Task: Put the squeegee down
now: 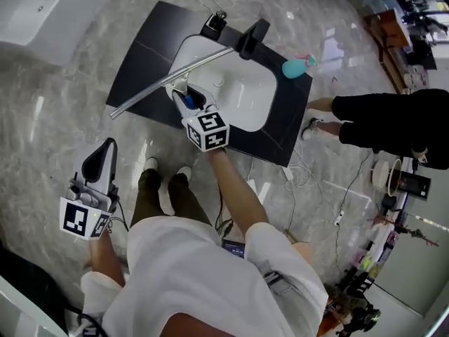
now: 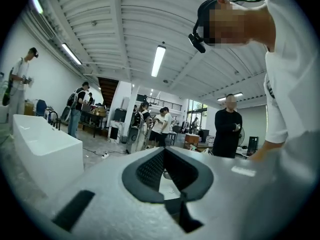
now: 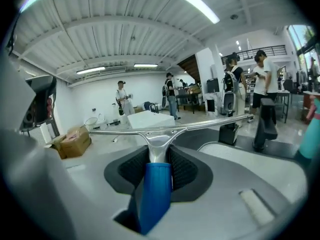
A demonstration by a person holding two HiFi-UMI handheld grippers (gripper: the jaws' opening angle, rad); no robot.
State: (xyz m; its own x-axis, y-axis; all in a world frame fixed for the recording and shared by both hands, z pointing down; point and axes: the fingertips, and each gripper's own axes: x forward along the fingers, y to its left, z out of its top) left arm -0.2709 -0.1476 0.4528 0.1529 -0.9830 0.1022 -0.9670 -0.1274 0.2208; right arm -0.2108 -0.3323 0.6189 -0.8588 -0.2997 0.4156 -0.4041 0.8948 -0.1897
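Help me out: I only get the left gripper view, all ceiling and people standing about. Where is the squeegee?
Observer: In the right gripper. Its fingers are shut on the squeegee, on its blue handle.
Operator: What is underneath it?
Observer: The head view shows its long metal blade stretched above a white sink set in a dark counter. I cannot tell whether it touches.
Operator: Anything else on that counter?
Observer: A teal object lies near the counter's far right edge.
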